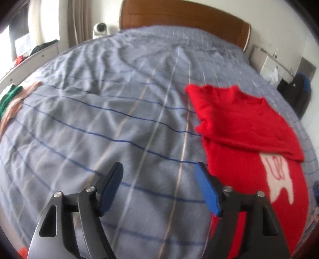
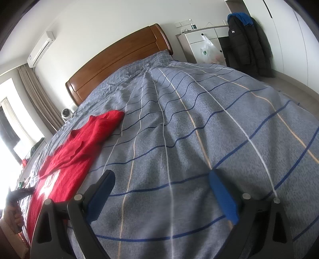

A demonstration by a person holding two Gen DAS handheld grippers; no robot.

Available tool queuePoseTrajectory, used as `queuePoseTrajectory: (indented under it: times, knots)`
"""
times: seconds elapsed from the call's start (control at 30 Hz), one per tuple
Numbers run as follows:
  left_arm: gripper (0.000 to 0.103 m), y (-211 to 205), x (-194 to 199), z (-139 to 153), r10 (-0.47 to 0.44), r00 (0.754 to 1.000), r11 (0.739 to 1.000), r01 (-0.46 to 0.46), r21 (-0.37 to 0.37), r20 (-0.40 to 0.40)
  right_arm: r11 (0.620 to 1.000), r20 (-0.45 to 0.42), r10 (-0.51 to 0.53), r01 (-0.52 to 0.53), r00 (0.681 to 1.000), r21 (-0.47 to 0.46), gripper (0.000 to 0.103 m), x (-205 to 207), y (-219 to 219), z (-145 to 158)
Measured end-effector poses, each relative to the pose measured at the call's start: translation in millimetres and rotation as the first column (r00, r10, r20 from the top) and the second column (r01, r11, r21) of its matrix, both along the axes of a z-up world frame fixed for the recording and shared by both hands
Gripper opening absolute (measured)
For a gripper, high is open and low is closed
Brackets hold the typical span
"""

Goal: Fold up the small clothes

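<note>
A red sweater [image 1: 235, 119] lies on the grey-blue checked bedspread [image 1: 99, 119], its upper part folded down over the body; a white patch [image 1: 279, 175] shows below the fold. My left gripper [image 1: 159, 169] hovers open over bare bedspread just left of the sweater, its right pad [image 1: 207, 189] near the sweater's edge, nothing between the pads. My right gripper [image 2: 162, 177] is open too, over bare bedspread [image 2: 199, 129], with the sweater [image 2: 79, 147] well off to its left. At the far left of the right wrist view a hand [image 2: 12, 217] holds a dark handle.
Green [image 1: 9, 95] and tan [image 1: 18, 103] clothes lie at the bed's left edge. The wooden headboard [image 1: 179, 16] stands at the far end. A white cabinet [image 2: 201, 41] and a black jacket [image 2: 247, 43] stand beside the bed on the right. A white round device [image 1: 100, 28] sits near the curtain.
</note>
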State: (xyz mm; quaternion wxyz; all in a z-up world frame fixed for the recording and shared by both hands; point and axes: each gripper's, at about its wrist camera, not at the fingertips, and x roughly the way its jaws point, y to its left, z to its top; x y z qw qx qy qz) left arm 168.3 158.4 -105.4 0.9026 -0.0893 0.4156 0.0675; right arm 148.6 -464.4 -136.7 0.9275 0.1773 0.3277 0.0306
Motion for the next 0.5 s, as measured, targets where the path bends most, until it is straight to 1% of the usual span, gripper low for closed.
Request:
queuePoseTrajectory:
  times: [0.07, 0.13, 0.17, 0.27, 0.3, 0.33, 0.4, 0.47, 0.5]
  knots:
    - [0.080, 4, -5, 1, -0.007, 1.000, 1.000, 0.007, 0.015, 0.001, 1.000, 0.000, 0.000, 0.000, 1.000, -0.001, 0.094, 0, 0, 0]
    - [0.085, 8, -8, -5, -0.001, 1.000, 0.999, 0.001, 0.050, -0.001, 1.000, 0.000, 0.000, 0.000, 1.000, -0.001, 0.094, 0, 0, 0]
    - [0.086, 11, -8, -11, 0.004, 1.000, 0.998, -0.004, 0.058, -0.012, 1.000, 0.000, 0.000, 0.000, 1.000, -0.001, 0.094, 0, 0, 0]
    - [0.089, 20, -4, -37, 0.019, 0.998, 0.999, -0.016, 0.050, -0.060, 1.000, -0.001, -0.001, 0.001, 1.000, -0.004, 0.094, 0, 1, 0]
    - [0.094, 23, -4, -46, 0.016, 0.998, 0.999, -0.013, 0.046, -0.064, 1.000, -0.001, 0.000, 0.000, 1.000, -0.002, 0.094, 0, 0, 0]
    - [0.097, 23, -7, -50, 0.008, 0.999, 0.999, -0.006, 0.048, -0.040, 1.000, -0.001, 0.000, 0.000, 1.000, -0.002, 0.094, 0, 0, 0]
    - [0.098, 21, -13, -51, 0.008, 1.000, 0.998, -0.007, 0.068, -0.001, 1.000, -0.001, 0.000, 0.000, 1.000, -0.001, 0.094, 0, 1, 0]
    - [0.098, 16, -12, -45, 0.019, 1.000, 0.995, -0.017, 0.099, -0.019, 1.000, -0.002, 0.000, 0.000, 1.000, -0.002, 0.094, 0, 1, 0]
    - [0.098, 14, -10, -38, 0.008, 1.000, 0.996, -0.006, 0.093, -0.021, 1.000, -0.003, -0.001, 0.001, 1.000, -0.004, 0.094, 0, 1, 0]
